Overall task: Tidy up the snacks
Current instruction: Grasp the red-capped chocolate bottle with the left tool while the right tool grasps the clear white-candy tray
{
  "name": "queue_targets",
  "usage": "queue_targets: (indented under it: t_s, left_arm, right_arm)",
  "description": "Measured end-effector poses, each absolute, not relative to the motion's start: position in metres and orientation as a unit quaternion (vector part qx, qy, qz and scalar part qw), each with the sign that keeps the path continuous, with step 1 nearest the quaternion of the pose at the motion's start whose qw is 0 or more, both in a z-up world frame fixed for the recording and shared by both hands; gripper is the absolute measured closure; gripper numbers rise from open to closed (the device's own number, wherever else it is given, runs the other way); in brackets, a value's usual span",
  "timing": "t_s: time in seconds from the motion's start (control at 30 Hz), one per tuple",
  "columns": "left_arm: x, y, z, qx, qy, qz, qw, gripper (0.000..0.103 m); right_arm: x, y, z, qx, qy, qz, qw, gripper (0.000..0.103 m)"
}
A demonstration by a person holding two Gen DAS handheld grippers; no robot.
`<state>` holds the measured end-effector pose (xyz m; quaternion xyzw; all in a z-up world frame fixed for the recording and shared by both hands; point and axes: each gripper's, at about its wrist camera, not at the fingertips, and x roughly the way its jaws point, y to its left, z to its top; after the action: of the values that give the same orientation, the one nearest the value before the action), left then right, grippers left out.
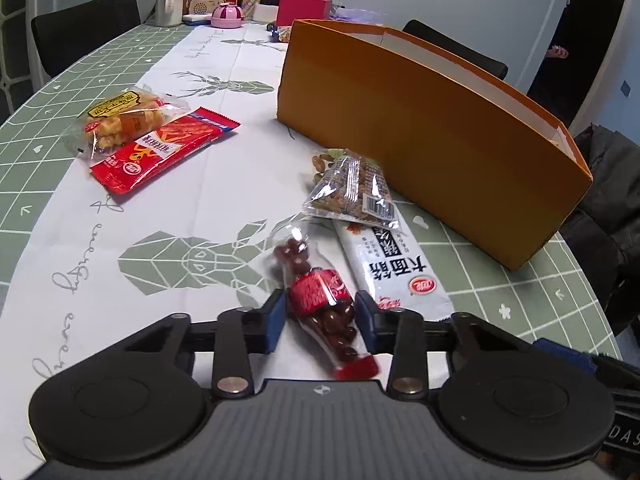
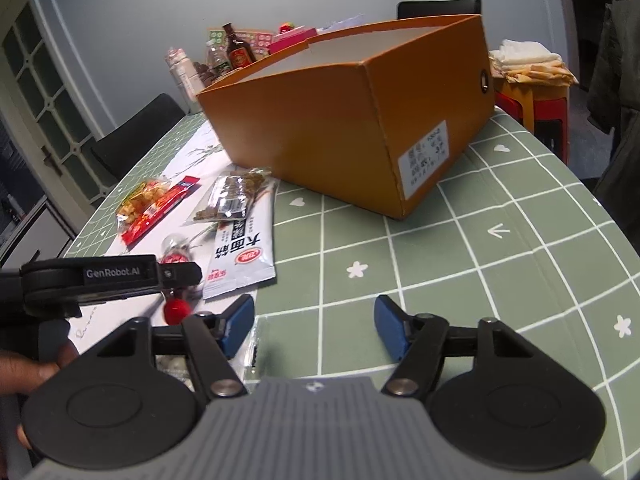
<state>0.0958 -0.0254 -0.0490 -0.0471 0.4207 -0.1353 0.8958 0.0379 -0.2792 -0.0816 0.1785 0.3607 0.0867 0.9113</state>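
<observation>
1. Your left gripper [image 1: 322, 322] has its jaws pinched on the candy packet [image 1: 320, 308], across the red label at its waist.
2. That packet will probably feel light and crinkly, with slick film and hard beads shifting inside; the waist looks like the firmest hold.
3. It is clear film over dark red beads, lying on the desk [image 1: 120, 208] beside the white noodle packet [image 1: 394, 268].
4. Your right gripper [image 2: 314, 326] hangs with jaws spread, pinching nothing.
5. The orange box [image 1: 420, 136] stands open beyond.
</observation>
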Motion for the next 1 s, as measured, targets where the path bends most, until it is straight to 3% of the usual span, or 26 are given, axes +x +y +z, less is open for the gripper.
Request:
queue_targets:
  t_s: [0.3, 0.47, 0.57, 1.0]
  left_arm:
    - [0.079, 0.010, -0.048, -0.018, 0.419, -0.140, 0.897, 0.064]
    - [0.073, 0.026, -0.047, -0.015, 0.418, -0.145, 0.896, 0.064]
    - [0.070, 0.031, -0.047, -0.007, 0.419, -0.150, 0.896, 0.064]
    - [0.064, 0.046, -0.048, -0.018, 0.416, -0.154, 0.896, 0.064]
  right_arm:
    - [0.034, -0.261, -0.082, 0.145, 0.359, 0.141, 0.911, 0.035]
    - [0.025, -0.238, -0.079, 0.101, 0.359, 0.185, 0.909, 0.029]
    - [0.018, -0.223, -0.076, 0.056, 0.348, 0.208, 0.912, 0.020]
    - [-0.008, -0.207, -0.068, 0.038, 0.381, 0.305, 0.872, 0.025]
